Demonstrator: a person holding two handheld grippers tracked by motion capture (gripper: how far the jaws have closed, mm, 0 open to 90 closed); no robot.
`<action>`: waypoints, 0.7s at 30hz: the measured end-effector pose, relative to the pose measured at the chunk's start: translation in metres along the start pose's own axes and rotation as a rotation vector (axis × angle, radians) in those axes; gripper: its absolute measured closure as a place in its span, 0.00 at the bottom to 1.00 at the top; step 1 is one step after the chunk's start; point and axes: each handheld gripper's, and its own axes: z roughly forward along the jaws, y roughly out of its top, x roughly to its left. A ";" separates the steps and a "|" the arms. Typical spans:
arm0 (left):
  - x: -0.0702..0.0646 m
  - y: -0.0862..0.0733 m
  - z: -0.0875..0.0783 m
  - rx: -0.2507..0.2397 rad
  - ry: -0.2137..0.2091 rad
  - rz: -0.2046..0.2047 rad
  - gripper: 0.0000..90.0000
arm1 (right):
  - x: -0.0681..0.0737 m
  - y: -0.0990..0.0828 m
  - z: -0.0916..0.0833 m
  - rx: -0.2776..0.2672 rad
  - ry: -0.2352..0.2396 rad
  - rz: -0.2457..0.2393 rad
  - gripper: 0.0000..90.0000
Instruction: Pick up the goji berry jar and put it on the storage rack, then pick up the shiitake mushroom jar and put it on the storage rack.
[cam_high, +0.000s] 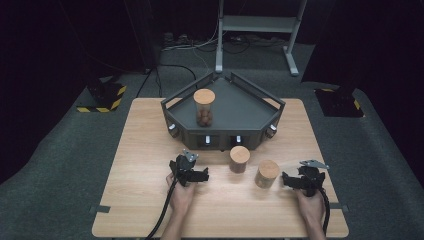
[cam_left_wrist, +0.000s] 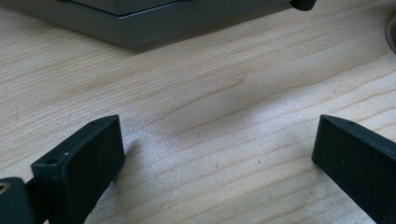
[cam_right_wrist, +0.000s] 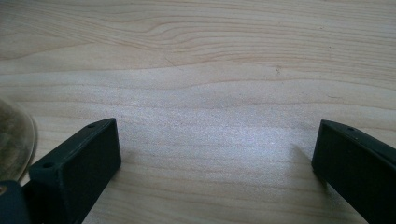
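Left gripper (cam_high: 199, 176): spread wide, nothing between the jaws, low over the table (cam_high: 145, 165) near the front edge, just left of the middle jar (cam_high: 239, 160). Same story in the left gripper view (cam_left_wrist: 215, 140): bare wood between the jaws, grey tray (cam_left_wrist: 140, 28) far ahead.

Right gripper (cam_high: 287, 180): also spread and empty, just right of the right jar (cam_high: 267, 174), not touching it. Curved glass edge of that jar (cam_right_wrist: 11, 135) at the left of the right gripper view, outside the jaws.

Both near jars upright on the wood, close together, just in front of the tray (cam_high: 225, 107). Far jar (cam_high: 204, 107) already standing on the tray's left part, something brown inside.

Likely trouble from here, as a judgement:
- Sideways approach with one jaw leading: could nudge a tall, narrow jar and tip it into its neighbour.
- Pinch too high, on the cork lid (cam_high: 268, 167): lid may pull free, glass body left behind or dropped.
- Pinch on smooth glass off-centre: slip or twist on lifting.
- Carry too low toward the tray: base could catch the raised rim.
- Set-down too near the far jar: knock and topple.
- Both grippers converging on the gap between the jars: jaws may clash.
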 end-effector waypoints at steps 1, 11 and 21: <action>0.000 0.000 0.000 0.000 0.000 0.000 0.02 | 0.000 0.000 0.000 0.000 0.000 0.000 0.01; -0.001 0.000 0.000 0.000 -0.002 0.002 0.02 | 0.000 0.000 0.000 0.000 0.001 -0.001 0.01; -0.001 0.000 0.000 0.000 -0.004 0.003 0.02 | -0.001 0.000 0.000 0.001 0.003 -0.001 0.01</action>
